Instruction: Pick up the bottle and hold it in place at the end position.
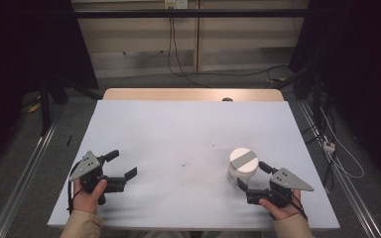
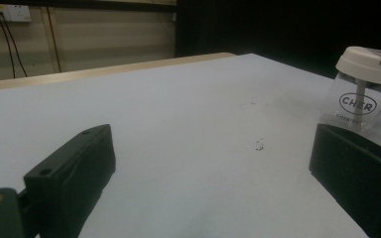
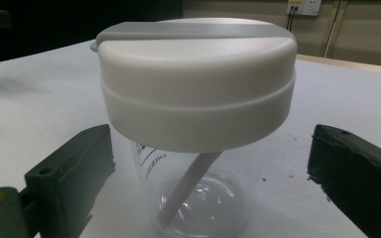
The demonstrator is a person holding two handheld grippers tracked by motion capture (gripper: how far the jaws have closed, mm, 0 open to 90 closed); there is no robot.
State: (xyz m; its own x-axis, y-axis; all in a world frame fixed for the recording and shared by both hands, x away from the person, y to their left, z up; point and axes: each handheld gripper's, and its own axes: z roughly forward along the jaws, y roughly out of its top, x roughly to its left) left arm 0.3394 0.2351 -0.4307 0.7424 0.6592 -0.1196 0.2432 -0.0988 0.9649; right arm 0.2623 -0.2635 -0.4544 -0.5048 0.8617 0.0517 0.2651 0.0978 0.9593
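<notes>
Standing upright on the white table (image 1: 188, 134), a clear plastic cup (image 1: 241, 167) with a white lid sits in the lower right of the high view. A grey strip runs across the lid's top, and the right gripper view shows a white straw slanting down inside the clear body.

The right gripper (image 1: 254, 178), held in the person's right hand (image 1: 278, 206) at the bottom right of the high view, has its jaws spread wide on either side of the cup. In the right gripper view the cup (image 3: 198, 114) fills the centre of the frame, between the two black jaws at the lower left and lower right, with a gap showing on each side; neither jaw touches it.

The left gripper (image 1: 122, 165) rests in the left hand (image 1: 87, 196) at the lower left of the high view, well apart from the cup, jaws also spread and holding nothing. In the left gripper view the cup (image 2: 362, 89) appears at the right edge of the frame, above the right-hand jaw, with dark lettering printed on its clear wall. A few small dark specks (image 1: 184, 163) mark the table near the centre.
</notes>
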